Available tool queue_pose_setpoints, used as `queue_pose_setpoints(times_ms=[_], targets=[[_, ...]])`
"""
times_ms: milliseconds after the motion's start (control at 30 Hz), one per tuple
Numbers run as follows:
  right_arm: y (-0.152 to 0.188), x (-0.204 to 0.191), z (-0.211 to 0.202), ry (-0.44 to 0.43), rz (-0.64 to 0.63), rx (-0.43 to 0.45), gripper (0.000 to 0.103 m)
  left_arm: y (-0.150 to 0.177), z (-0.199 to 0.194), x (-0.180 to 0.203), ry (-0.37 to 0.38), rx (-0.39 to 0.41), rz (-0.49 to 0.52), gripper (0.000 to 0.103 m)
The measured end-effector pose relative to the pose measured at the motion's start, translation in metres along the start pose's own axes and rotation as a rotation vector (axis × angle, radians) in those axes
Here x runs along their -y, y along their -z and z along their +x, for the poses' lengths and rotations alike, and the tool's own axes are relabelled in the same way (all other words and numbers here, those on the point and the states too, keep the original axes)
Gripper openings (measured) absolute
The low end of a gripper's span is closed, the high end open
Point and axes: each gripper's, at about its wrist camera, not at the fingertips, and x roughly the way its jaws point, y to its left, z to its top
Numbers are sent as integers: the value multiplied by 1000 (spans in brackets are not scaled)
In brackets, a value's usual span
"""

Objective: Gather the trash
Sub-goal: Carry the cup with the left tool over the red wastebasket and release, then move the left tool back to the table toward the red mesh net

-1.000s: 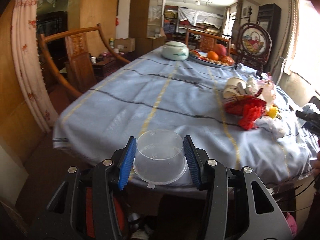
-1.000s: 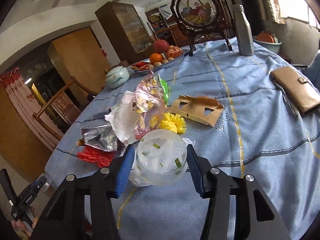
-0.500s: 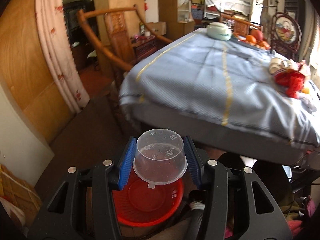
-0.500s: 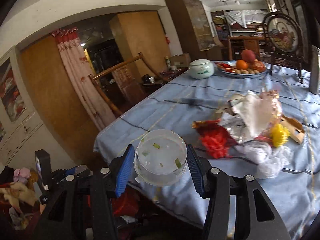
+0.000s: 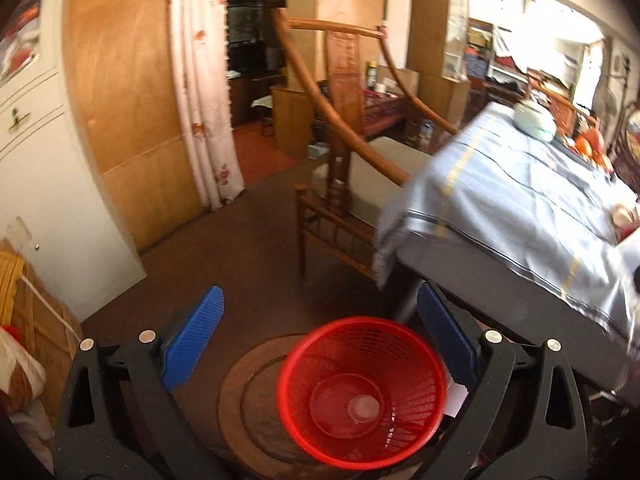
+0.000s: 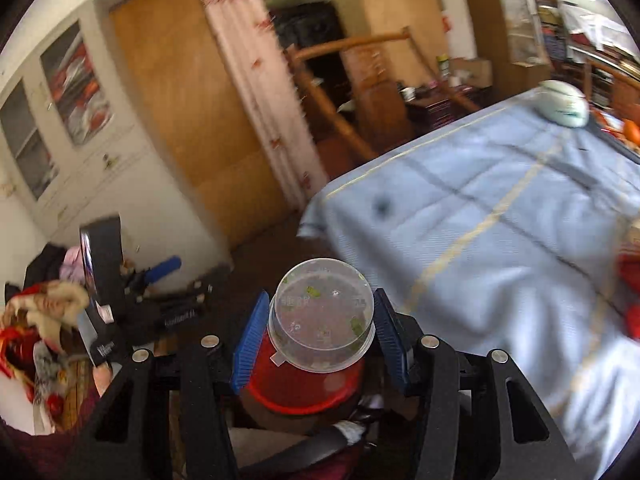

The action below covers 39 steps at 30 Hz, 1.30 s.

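Observation:
My left gripper (image 5: 320, 338) hangs over a red mesh basket (image 5: 362, 390). Its jaws are opening wide and nothing is between them. A clear plastic cup (image 5: 362, 404) lies at the bottom of that basket. My right gripper (image 6: 320, 330) is shut on a second clear plastic cup (image 6: 324, 316) with green food bits stuck inside. That cup is held rim toward the camera, just above the red basket (image 6: 296, 388), which shows below it.
The basket stands on a round wooden stool (image 5: 248, 392) on the brown floor. The table with the blue cloth (image 5: 520, 200) overhangs at the right, with a wooden armchair (image 5: 340, 128) beside it. A cardboard box (image 5: 28, 308) sits at the left. Bundled clothes (image 6: 44, 320) lie at the far left.
Both grippers swung from the table toward the floor and the red basket. The left gripper opened and its clear cup dropped into the basket. The right still holds its cup.

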Motion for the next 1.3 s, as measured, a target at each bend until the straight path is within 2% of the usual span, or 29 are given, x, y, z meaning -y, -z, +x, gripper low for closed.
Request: queue_pose_setpoints(times_ms=[67, 100, 133, 200, 500, 667, 967, 1133, 1300], targets=[[-3, -14, 21, -22, -31, -35, 53, -1, -2, -12, -22, 8, -22, 94], [-5, -18, 30, -30, -37, -48, 58, -2, -2, -17, -34, 12, -34, 94], [-6, -21, 37, -23, -35, -51, 70, -2, -3, -22, -40, 14, -43, 94], [-7, -25, 42, -17, -37, -40, 77, -3, -4, -29, -42, 16, -52, 94], [-1, -1, 23, 32, -16, 15, 79, -5, -1, -20, -42, 11, -22, 94], [11, 13, -9, 87, -1, 78, 81, -11, -11, -1, -17, 35, 11, 94], [31, 52, -86, 175, 80, 227, 87, -18, -45, 62, 39, 116, 137, 96], [47, 75, -129, 236, 122, 315, 89, -17, -66, 97, 99, 158, 193, 96], [63, 101, -175, 305, 182, 400, 92, -13, -79, 135, 168, 163, 248, 96]])
